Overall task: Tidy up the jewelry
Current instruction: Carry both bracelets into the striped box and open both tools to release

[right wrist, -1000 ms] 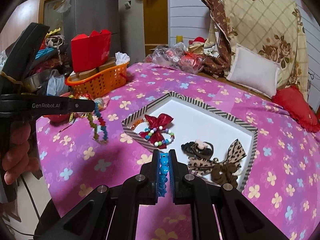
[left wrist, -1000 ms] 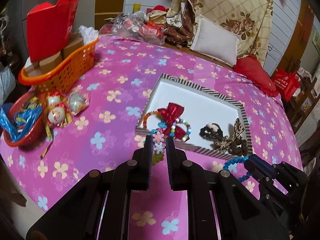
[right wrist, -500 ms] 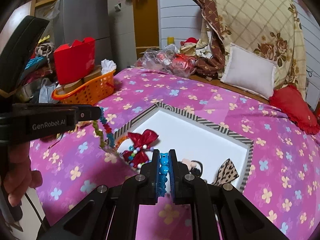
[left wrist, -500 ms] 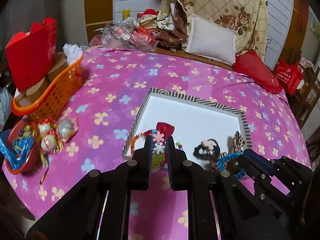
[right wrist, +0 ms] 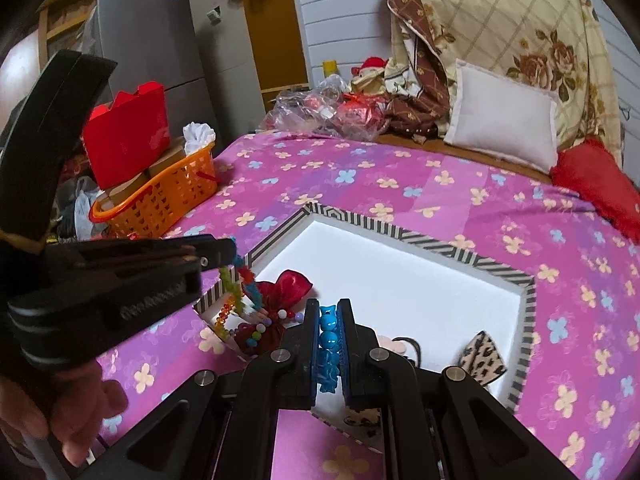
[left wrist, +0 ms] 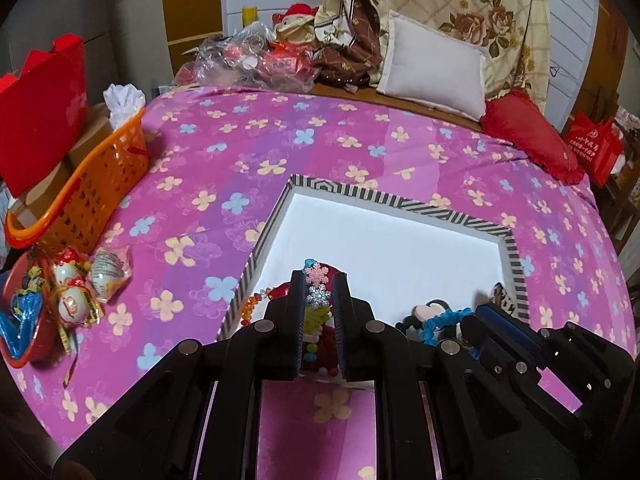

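Note:
A white tray with a striped rim (left wrist: 404, 201) (right wrist: 436, 249) lies on the pink flowered cloth. My left gripper (left wrist: 318, 284) is shut on a snowflake charm bracelet (left wrist: 317, 294) and holds it over the tray's near left corner; the bracelet dangles from it in the right wrist view (right wrist: 240, 280). My right gripper (right wrist: 328, 312) is shut on a blue bead bracelet (right wrist: 328, 334) over the tray's near edge; it also shows in the left wrist view (left wrist: 438, 320). In the tray lie a red bow with beads (right wrist: 282, 296), a dark hair tie (left wrist: 422, 312) and a leopard bow (right wrist: 482, 356).
An orange basket (left wrist: 96, 192) with boxes and a red bag (left wrist: 44, 108) stands at the left. Wrapped sweets (left wrist: 80, 284) and a red bowl (left wrist: 24, 320) lie at the front left. Pillows (left wrist: 432, 68) and plastic bags (left wrist: 248, 60) line the far side.
Both grippers have moved forward over the tray's near edge, each still holding its bracelet. The items in the tray now sit closer under the fingers.

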{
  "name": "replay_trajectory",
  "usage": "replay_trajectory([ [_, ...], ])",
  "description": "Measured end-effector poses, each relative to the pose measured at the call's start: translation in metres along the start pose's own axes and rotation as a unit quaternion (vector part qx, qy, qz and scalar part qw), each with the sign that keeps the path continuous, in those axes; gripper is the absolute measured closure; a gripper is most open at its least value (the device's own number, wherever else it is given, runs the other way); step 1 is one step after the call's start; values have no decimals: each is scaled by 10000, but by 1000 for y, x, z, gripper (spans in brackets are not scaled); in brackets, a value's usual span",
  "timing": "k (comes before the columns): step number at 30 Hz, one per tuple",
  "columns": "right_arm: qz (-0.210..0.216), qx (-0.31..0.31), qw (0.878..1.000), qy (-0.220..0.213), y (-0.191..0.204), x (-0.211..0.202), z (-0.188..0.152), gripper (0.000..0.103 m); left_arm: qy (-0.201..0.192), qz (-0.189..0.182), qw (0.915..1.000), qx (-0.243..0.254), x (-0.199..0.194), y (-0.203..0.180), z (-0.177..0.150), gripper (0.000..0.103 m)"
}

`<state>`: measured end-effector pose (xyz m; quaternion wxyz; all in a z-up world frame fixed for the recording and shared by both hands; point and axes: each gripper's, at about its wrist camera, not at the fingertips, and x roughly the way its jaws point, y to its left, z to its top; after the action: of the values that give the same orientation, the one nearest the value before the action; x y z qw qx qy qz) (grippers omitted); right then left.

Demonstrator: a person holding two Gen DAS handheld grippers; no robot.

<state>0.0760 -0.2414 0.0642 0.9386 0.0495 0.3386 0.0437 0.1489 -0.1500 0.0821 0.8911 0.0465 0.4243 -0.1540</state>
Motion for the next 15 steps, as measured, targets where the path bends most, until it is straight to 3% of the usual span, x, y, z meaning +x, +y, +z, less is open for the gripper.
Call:
replay_trajectory([
  [7, 178, 373, 9987, 287, -12, 31, -8, 95, 60, 204, 9998, 64, 28, 1, -4, 91],
  [15, -110, 684, 9952, 690, -37, 57, -38, 95, 450, 335, 9984, -71, 64, 15, -20, 91],
])
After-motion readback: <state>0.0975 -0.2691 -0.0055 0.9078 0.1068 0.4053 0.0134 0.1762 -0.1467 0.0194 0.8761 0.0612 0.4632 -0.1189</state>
